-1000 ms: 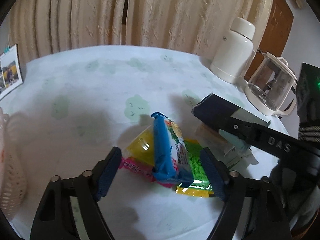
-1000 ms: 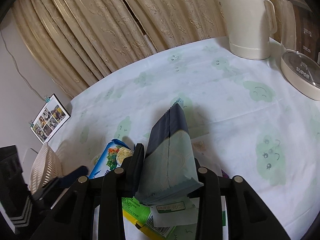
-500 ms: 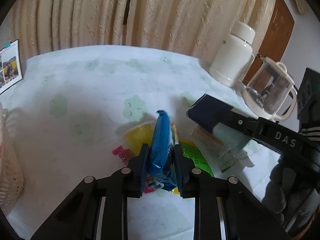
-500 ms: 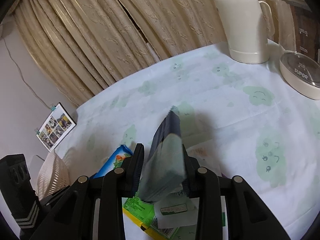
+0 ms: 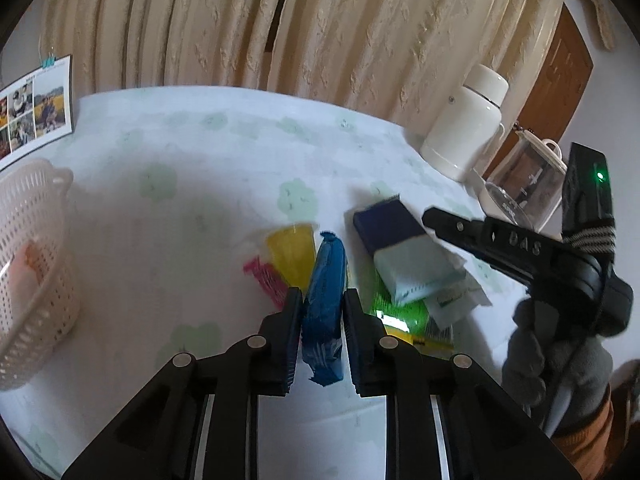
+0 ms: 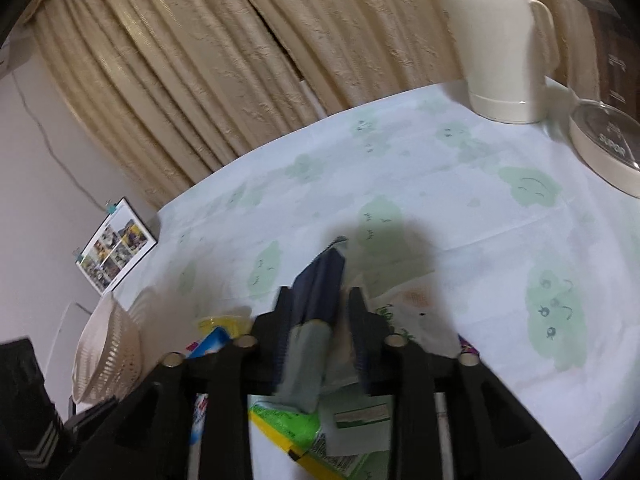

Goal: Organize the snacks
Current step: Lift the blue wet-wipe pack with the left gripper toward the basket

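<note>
Up close, the left gripper (image 5: pixel 320 312) pinches a blue snack packet (image 5: pixel 325 292) above the snack pile (image 5: pixel 400 312), right of the white basket (image 5: pixel 36 248); the right gripper (image 6: pixel 320 340) clamps a navy-and-grey pouch (image 6: pixel 320 292) over that pile, the white thermos (image 5: pixel 466 128) beyond.

Six snack packets (image 5: pixel 324 292), one white basket (image 5: pixel 32 264), one flask (image 5: pixel 464 132), one kettle (image 5: pixel 524 184).

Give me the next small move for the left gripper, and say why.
Probably carry it left to the basket. The left gripper is shut on the blue packet, apparently raised off the pile, and the basket stands open at the table's left edge. The right gripper has its own dark packet.
</note>
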Demonstrator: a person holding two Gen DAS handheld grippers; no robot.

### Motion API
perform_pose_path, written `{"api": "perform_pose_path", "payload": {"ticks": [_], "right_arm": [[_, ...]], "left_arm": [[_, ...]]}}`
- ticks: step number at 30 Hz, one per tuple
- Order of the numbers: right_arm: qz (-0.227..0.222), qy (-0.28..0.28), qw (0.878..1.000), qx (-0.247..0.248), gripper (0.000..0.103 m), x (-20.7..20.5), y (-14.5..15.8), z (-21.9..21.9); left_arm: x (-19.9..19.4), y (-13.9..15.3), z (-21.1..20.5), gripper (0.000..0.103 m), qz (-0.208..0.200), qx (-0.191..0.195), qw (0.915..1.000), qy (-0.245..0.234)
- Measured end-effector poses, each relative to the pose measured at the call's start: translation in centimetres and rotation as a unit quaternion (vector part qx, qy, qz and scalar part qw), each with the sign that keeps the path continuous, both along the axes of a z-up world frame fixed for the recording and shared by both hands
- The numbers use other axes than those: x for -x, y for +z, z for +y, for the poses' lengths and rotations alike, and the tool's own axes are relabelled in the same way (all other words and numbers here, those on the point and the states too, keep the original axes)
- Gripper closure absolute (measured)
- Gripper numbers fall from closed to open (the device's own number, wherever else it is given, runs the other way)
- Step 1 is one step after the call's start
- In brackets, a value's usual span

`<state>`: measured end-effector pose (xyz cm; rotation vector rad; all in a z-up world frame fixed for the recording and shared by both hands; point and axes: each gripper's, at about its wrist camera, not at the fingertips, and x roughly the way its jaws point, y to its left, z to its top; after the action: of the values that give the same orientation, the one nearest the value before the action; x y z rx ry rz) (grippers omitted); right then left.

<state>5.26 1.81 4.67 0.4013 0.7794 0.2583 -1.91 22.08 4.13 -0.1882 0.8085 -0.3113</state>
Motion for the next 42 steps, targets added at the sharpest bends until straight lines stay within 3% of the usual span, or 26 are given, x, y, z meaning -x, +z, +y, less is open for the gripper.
{"api": "perform_pose_path", "payload": {"ticks": [3,21,25,30,36,42], "right_arm": [[-0.005,-0.003,1.000,0.002,0.061,0.1,0.0,0.0],[0.001,0.051,0.995,0.090,0.061,-2.3,-1.8,3.5],[-0.013,0.067,0.994,0.086,0.068,-1.9,-1.5,3.8],[-0.035,0.102,0.990,0.087,0.069,-1.1,-1.1,5.0],[-0.030,0.113,0.987,0.109,0.068,-1.0,-1.7,6.5],[-0.026,0.119,0.988,0.098,0.068,-0.8,-1.7,6.5]], "left_arm": [[0.6,-0.6,0.0,0.081,0.008,0.001,0.9999,-0.007],[-1.2,-2.2,-1.0,0.079,0.043,0.013,0.9987,-0.023],[-1.6,-2.6,-1.2,0.079,0.040,0.012,0.9989,-0.020],[-1.3,-2.6,-1.3,0.080,0.027,0.003,0.9995,-0.017],[-1.5,-2.6,-0.9,0.080,0.027,0.006,0.9996,-0.005],[-1.5,-2.6,-0.8,0.080,0.027,0.010,0.9996,-0.001]]}}
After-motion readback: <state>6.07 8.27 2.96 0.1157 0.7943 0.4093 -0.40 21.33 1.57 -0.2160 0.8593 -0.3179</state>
